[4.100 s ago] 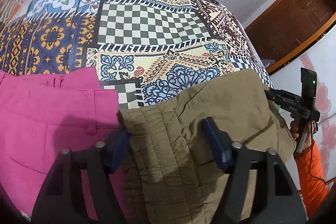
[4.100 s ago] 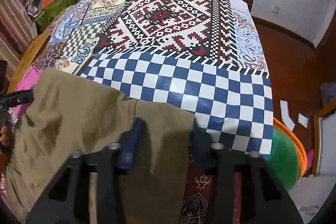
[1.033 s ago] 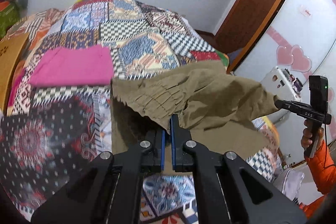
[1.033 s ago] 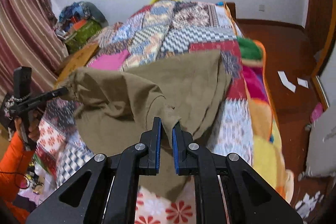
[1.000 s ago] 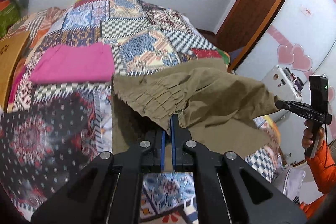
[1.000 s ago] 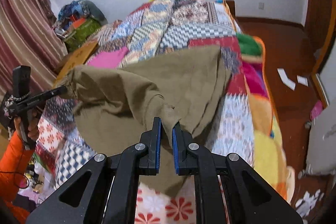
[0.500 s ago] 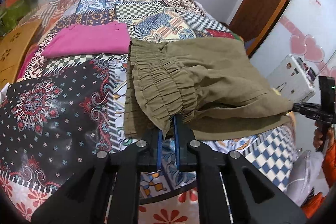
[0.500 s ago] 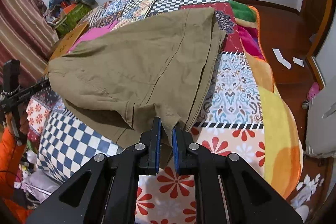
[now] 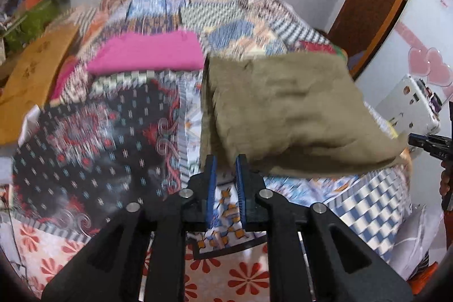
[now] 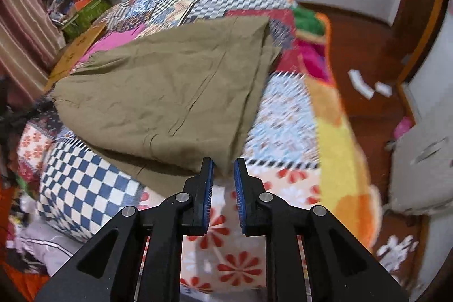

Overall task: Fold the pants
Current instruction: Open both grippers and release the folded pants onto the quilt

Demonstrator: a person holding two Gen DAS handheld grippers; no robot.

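The olive-brown pants [image 9: 286,115] lie folded over on the patchwork bedspread [image 9: 113,149]; they also show in the right wrist view [image 10: 170,92]. My left gripper [image 9: 226,160] is open and empty, its jaws a small gap apart, just short of the pants' near left corner. My right gripper [image 10: 223,162] is open and empty, with the pants' near right corner just in front of its tips. The other gripper's tip [image 9: 424,145] shows at the right edge of the left wrist view.
A folded pink garment [image 9: 147,53] lies farther up the bed, also seen in the right wrist view [image 10: 113,40]. A wooden board [image 9: 31,75] lies at the bed's left. Wooden floor [image 10: 362,47] with paper scraps lies right of the bed. A green box [image 10: 87,10] sits by the curtain.
Both grippers have opened and let go of the pants, which now rest on the bed. Both have drawn back slightly toward the bed's near edge.
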